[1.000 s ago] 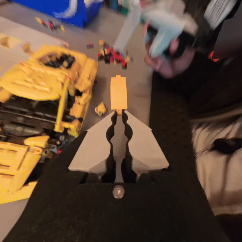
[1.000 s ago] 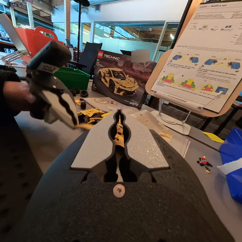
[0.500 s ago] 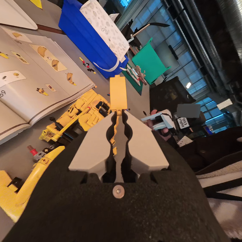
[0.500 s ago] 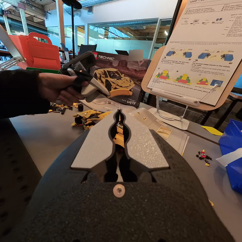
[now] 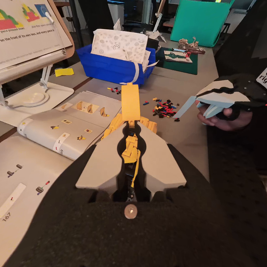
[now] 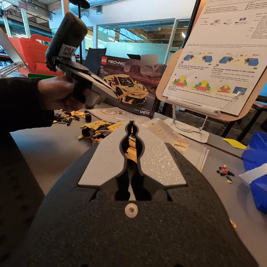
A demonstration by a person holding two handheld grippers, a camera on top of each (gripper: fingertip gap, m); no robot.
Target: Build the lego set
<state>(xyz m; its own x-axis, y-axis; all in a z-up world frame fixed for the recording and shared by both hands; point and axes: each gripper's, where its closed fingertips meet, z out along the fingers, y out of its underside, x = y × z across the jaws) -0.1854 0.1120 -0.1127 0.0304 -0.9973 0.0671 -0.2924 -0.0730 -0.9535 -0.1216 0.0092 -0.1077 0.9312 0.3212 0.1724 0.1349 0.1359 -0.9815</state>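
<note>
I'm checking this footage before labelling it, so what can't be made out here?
- Left wrist view: most of the yellow model hidden behind the left claw.
- Right wrist view: the yellow panel blends into the car box.
- Loose pins: too small to identify.

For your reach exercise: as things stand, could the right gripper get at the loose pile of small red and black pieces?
Probably yes. The right gripper is shut and empty, hovering beside the pile, with nothing between them; it would need to open first.
</note>
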